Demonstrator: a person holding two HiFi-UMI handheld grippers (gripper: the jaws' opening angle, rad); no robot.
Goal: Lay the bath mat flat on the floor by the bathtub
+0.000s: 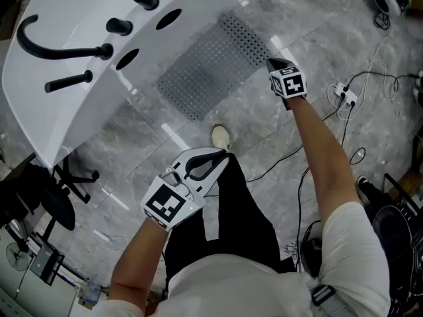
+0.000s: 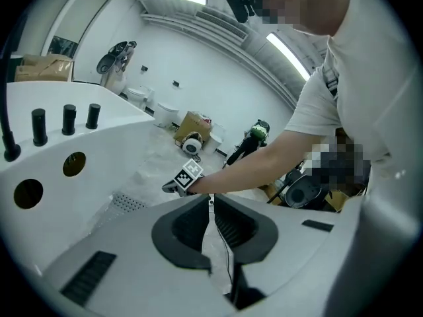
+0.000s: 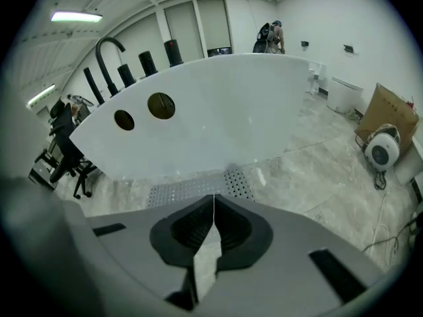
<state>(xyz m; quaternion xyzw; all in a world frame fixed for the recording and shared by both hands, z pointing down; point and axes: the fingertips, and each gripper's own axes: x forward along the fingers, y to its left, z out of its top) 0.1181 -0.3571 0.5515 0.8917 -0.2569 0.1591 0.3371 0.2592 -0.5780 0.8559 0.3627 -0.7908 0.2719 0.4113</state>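
Observation:
A grey perforated bath mat point(image 1: 211, 68) lies flat on the marble floor beside the white bathtub point(image 1: 86, 104). My right gripper point(image 1: 271, 63) is shut, its tips at the mat's right corner; a grip on the mat cannot be made out. In the right gripper view the shut jaws point(image 3: 213, 197) point at the mat point(image 3: 192, 187) and the tub wall point(image 3: 218, 111). My left gripper point(image 1: 225, 152) is shut on nothing, held back near the person's legs. The left gripper view shows its shut jaws point(image 2: 211, 197), the right gripper point(image 2: 167, 188) and the mat point(image 2: 129, 202).
A black faucet point(image 1: 46, 45) and knobs sit on the tub rim. The person's shoe point(image 1: 221, 137) stands just short of the mat. Cables and a power strip point(image 1: 345, 94) trail on the right. An office chair point(image 1: 59, 197) stands at the left, a cardboard box point(image 3: 390, 111) at the right.

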